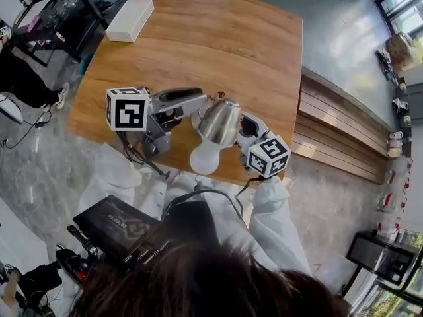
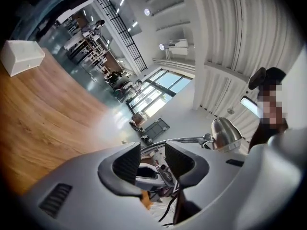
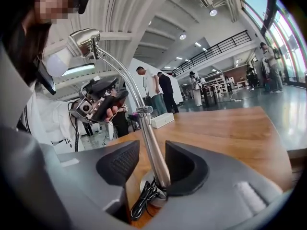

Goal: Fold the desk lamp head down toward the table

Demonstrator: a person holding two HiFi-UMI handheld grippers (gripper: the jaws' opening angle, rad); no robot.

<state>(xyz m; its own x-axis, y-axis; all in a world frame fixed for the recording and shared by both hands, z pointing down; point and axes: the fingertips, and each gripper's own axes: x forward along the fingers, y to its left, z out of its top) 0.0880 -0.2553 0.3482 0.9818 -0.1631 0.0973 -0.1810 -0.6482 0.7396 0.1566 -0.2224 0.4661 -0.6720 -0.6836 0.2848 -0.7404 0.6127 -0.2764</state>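
Observation:
The desk lamp stands near the front edge of the wooden table [image 1: 231, 38]. Its metal shade [image 1: 220, 121] holds a white bulb [image 1: 205, 158], which points toward me. My left gripper [image 1: 200, 100] is open just left of the shade, nothing between its pads. In the left gripper view the shade [image 2: 226, 134] and thin arm [image 2: 184, 140] lie beyond the jaws. My right gripper [image 1: 243, 127] is open at the lamp's right. In the right gripper view the lamp stem [image 3: 149, 143] rises between the open jaws, near the right pad, from a base [image 3: 152, 195] with coiled cable.
A white box [image 1: 129, 19] lies at the table's far left corner. A wooden bench [image 1: 337, 131] runs along the table's right side. A black device [image 1: 115, 226] hangs at my front. People [image 3: 154, 87] stand in the hall beyond the table.

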